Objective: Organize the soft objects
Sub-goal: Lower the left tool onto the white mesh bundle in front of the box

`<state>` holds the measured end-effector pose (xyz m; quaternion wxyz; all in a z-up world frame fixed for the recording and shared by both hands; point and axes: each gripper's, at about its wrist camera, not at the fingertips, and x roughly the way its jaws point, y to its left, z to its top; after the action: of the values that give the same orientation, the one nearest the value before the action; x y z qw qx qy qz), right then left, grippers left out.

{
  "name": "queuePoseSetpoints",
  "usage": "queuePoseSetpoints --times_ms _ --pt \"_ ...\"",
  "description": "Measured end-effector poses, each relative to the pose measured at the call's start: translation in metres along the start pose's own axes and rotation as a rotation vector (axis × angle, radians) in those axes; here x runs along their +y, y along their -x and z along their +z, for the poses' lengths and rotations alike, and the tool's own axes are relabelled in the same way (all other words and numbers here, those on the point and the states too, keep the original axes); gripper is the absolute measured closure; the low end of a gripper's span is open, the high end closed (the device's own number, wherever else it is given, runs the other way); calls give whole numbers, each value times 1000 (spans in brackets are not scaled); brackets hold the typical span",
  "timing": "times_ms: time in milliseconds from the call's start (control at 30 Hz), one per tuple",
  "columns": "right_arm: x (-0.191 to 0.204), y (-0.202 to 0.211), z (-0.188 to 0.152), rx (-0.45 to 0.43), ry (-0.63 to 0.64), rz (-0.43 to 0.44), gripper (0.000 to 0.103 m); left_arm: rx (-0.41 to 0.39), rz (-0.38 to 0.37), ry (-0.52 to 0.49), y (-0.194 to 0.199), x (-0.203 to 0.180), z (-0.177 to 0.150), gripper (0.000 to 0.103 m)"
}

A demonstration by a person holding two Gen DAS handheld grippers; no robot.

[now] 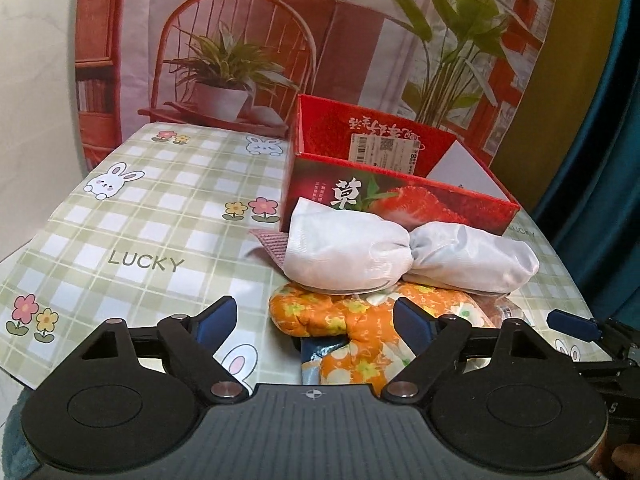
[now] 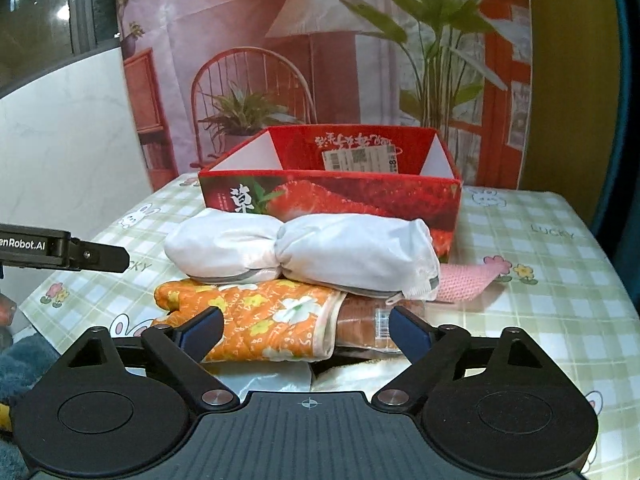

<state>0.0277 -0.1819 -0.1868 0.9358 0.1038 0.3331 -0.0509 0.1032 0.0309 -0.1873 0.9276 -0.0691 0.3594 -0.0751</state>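
Right wrist view: red box [image 2: 360, 200] holds only a label; both grippers gape wide, holding nothing.

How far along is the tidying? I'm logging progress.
Done: nothing visible; what shows of the red box interior holds no soft item. In hand: nothing; left claw and right claw are open over the pile. Left: white pouch, orange mitt, pink cloth and the fabrics underneath.
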Motion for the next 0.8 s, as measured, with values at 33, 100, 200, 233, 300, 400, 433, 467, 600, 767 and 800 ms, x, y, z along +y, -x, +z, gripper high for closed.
queuePoseSetpoints --times_ms 33,100,200,233,300,400,433,467,600,767,800 --pt "-2 -1 0 -1 -7 -4 16 -1 -1 0 0 0 0 17" --pt "-6 -2 1 -9 -18 -16 16 -7 -2 -2 -4 1 3 17" --pt "-16 -7 6 -20 -34 -35 16 -41 5 -25 -10 3 11 17" --pt "-20 -9 9 -30 -29 -42 16 -55 3 -36 -13 4 15 18" --pt "-25 -13 13 -56 -2 -51 16 -69 -11 -53 -23 5 23 18" --pt "-32 -24 20 -82 47 -53 17 -38 -28 -64 -42 4 31 20" --pt "-33 -29 22 -80 62 -48 20 -25 -36 -72 -49 3 32 21" --pt "-33 -35 24 -76 77 -50 22 -15 -42 -82 -55 1 33 21" --pt "-35 -55 27 -60 103 -50 23 26 -86 -98 -78 -4 34 20" --pt "-43 -74 28 -32 78 -37 23 80 -138 -86 -102 -3 32 21" --pt "-46 -77 29 -27 70 -33 23 89 -128 -98 -105 -5 32 21"
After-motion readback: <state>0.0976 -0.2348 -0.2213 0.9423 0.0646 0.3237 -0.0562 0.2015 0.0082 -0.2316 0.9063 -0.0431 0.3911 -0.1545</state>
